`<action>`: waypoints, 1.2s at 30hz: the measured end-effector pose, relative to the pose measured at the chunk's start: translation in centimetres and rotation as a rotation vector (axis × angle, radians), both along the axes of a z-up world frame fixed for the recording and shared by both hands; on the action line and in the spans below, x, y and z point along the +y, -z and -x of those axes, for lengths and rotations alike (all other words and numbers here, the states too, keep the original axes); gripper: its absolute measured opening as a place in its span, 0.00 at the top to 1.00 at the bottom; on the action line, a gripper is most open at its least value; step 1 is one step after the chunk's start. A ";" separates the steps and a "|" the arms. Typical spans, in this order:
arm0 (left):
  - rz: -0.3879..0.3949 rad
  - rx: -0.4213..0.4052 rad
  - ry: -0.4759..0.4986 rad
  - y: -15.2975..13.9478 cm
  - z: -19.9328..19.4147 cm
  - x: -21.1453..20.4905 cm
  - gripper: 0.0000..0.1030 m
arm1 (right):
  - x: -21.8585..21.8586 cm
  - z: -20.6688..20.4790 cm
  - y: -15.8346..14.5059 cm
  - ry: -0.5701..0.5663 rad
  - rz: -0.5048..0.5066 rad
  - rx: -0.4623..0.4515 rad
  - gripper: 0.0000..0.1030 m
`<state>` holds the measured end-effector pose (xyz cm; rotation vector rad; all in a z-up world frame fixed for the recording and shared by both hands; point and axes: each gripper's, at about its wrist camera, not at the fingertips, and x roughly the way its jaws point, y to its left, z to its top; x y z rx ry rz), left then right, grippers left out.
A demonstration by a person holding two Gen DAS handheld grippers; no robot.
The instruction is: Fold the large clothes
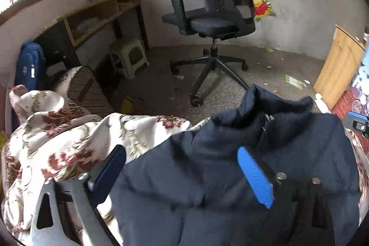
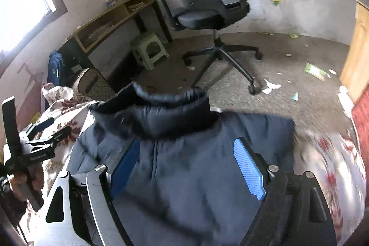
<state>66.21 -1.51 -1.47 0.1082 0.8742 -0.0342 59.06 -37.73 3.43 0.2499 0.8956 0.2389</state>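
I see a dark navy padded jacket (image 1: pixel 207 165) spread on a bed covered by a floral bedspread (image 1: pixel 64 130), white with red flowers. The jacket lies with its stand-up collar (image 2: pixel 161 107) toward the foot of the bed, nearest the floor, and its body stretches back under both of my grippers.

My left gripper (image 1: pixel 182 173) hangs above the jacket with its 2 blue-padded fingers spread wide. Nothing is between them; the fabric lies below and I see no pad pressing on it. Its left finger sits over the seam where the jacket's edge meets the bedspread; the right finger is over the jacket's body, just below the collar.

My right gripper (image 2: pixel 188 167) is also wide open over the middle of the jacket, just behind the collar, and holds nothing. In the right wrist view, the left gripper appears at the far left edge, held in a hand (image 2: pixel 20 181) above the bedspread. In the left wrist view, a blue tip of the right gripper shows at the right edge.

Beyond the bed stands a black office chair (image 2: pixel 207 4) on a speckled floor littered with paper scraps. A wooden desk (image 1: pixel 99 13) stands against the wall with a pale green stool (image 2: pixel 150 50) beside it, and a blue bag (image 1: pixel 31 66) leans near the desk. Both views are slightly blurred.
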 end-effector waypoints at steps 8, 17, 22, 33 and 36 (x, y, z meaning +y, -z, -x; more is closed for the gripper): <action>0.021 0.065 0.031 2.2 -4.8 -2.6 0.82 | 2.4 -8.3 4.0 -0.096 0.044 0.063 0.41; 0.126 -0.013 0.072 0.5 -0.8 -0.5 0.95 | 0.2 -6.6 4.1 -0.062 -0.072 0.013 0.96; 0.124 0.043 0.171 2.5 5.0 0.8 0.95 | 0.0 -0.4 3.3 -0.119 -0.022 -0.047 0.97; 0.021 0.103 0.223 8.0 6.6 -0.9 0.95 | -0.6 1.4 7.8 -0.070 0.019 0.034 0.98; 0.055 0.092 0.239 7.0 7.0 -0.2 0.95 | -0.5 2.5 5.2 -0.071 0.034 -0.010 0.96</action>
